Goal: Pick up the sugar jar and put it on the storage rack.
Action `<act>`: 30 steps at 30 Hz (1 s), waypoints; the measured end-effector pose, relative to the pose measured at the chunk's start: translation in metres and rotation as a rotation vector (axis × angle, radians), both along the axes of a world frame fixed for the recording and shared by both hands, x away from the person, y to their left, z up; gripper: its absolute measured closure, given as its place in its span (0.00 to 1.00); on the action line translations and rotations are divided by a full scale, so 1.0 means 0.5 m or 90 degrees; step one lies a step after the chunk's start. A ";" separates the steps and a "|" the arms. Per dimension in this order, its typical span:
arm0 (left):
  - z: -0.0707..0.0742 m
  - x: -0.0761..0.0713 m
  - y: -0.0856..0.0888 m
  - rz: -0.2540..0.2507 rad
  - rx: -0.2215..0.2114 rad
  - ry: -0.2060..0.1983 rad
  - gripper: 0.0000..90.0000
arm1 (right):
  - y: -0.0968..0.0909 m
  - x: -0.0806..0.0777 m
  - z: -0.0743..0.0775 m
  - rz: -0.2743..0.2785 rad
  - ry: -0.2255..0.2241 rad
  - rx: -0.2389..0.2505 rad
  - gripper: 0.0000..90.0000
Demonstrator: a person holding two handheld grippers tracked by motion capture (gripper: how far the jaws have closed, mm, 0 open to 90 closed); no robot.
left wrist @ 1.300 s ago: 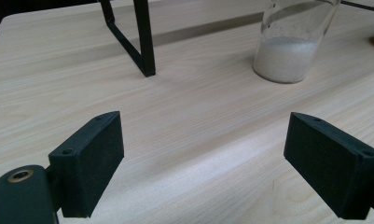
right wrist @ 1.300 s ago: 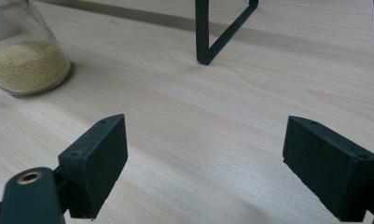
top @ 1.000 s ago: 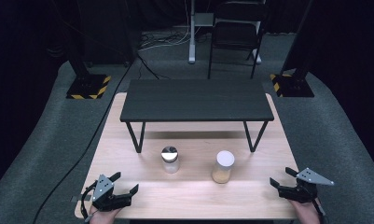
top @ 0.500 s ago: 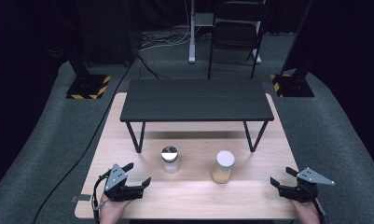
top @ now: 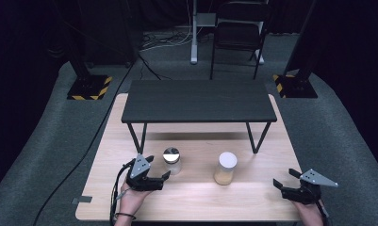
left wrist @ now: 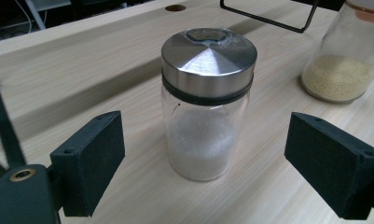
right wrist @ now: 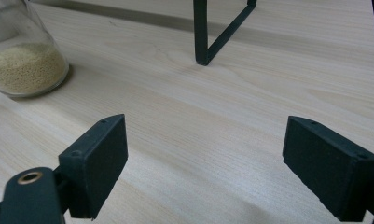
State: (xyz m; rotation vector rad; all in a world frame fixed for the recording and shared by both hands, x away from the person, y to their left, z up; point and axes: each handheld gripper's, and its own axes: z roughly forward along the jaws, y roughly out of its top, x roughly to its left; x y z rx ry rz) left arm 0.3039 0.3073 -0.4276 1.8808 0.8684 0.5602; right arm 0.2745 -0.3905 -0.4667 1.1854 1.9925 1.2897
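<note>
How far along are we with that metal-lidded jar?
Done: nothing moved; both jars stand on the table. In hand: left gripper is open, lined up on the metal-lidded jar, pads apart from it. Left: closing and lifting; right gripper waits open.

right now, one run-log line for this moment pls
left gripper: open, jaws either side of steel-lid jar, not touching | right gripper: open, nothing between jaws | grain jar: upright on table
</note>
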 end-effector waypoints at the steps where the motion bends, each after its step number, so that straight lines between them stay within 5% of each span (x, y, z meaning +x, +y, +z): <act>1: -0.001 0.005 -0.004 -0.001 0.002 0.002 0.13 | 0.000 0.000 0.000 0.000 0.000 0.000 0.14; 12: -0.001 0.050 -0.056 -0.003 0.041 0.010 0.13 | 0.000 0.001 0.000 0.005 0.000 -0.003 0.14; 24: -0.033 0.080 -0.063 -0.014 0.011 0.023 0.25 | 0.000 0.001 0.001 0.005 0.000 -0.003 0.14; 30: -0.053 0.067 -0.067 0.006 -0.005 -0.001 0.34 | -0.001 0.001 0.001 0.005 0.000 -0.003 0.14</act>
